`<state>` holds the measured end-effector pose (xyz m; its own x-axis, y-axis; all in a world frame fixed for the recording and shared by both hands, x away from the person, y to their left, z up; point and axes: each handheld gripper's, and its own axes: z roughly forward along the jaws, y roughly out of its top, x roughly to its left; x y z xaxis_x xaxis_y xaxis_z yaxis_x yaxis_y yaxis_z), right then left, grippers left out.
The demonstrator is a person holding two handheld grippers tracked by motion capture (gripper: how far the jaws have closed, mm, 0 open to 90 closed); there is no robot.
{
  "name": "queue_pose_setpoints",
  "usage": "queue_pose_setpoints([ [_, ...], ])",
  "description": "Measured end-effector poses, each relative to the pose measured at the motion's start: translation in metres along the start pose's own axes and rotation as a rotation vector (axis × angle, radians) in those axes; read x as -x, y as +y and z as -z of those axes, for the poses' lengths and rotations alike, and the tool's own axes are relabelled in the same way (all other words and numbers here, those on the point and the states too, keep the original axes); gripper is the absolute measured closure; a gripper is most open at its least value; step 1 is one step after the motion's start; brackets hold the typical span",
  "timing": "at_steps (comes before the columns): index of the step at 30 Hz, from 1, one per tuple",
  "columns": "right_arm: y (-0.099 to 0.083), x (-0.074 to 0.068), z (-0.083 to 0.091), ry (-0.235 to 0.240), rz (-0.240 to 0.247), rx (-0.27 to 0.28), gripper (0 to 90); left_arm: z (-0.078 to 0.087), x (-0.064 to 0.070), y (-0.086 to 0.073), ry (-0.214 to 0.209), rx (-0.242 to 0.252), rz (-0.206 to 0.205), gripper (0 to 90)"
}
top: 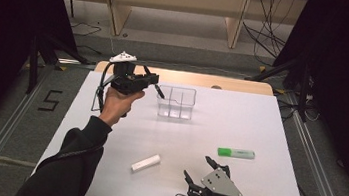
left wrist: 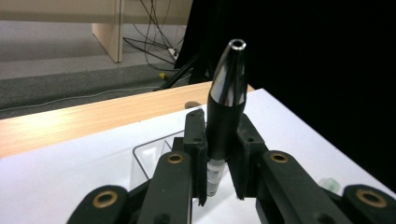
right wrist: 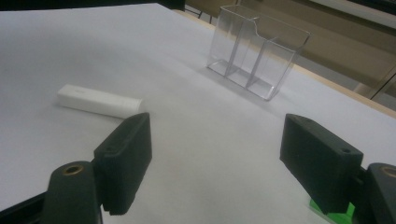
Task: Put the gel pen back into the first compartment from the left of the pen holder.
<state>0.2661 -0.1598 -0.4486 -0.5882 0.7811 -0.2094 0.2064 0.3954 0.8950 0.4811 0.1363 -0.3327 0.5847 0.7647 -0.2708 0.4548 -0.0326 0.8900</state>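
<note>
Left claw (top: 151, 82) is pinching a black pen (left wrist: 226, 109) just left of the clear organizer (top: 177, 102); tilted like that, it might clip the rim. Right claw (right wrist: 229, 163) sits spread wide.

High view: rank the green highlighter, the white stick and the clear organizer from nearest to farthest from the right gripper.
Measured from the right gripper:
1. Green highlighter, just ahead of it toward the table's right side.
2. White stick, off to its left near the front edge; a close call with the highlighter.
3. Clear organizer, far across the table, beside the left gripper.
</note>
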Motion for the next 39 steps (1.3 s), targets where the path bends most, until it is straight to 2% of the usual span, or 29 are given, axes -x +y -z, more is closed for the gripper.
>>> queue_pose_setpoints([
  [8, -0.002, 0.002, 0.000, 0.010, -0.006, -0.013, 24.4, -0.015, -0.002, 0.008, 0.051, -0.024, -0.038, 78.7],
  [19, -0.002, 0.002, 0.000, 0.019, -0.011, -0.017, 23.5, -0.037, -0.004, 0.015, 0.084, -0.063, -0.060, 78.7],
  [28, -0.003, 0.002, -0.001, 0.030, -0.015, -0.024, 22.6, -0.053, -0.008, 0.015, 0.127, -0.108, -0.101, 78.6],
  [39, -0.003, 0.001, -0.001, 0.026, -0.018, -0.024, 22.8, -0.066, -0.012, 0.008, 0.128, -0.144, -0.091, 78.6],
])
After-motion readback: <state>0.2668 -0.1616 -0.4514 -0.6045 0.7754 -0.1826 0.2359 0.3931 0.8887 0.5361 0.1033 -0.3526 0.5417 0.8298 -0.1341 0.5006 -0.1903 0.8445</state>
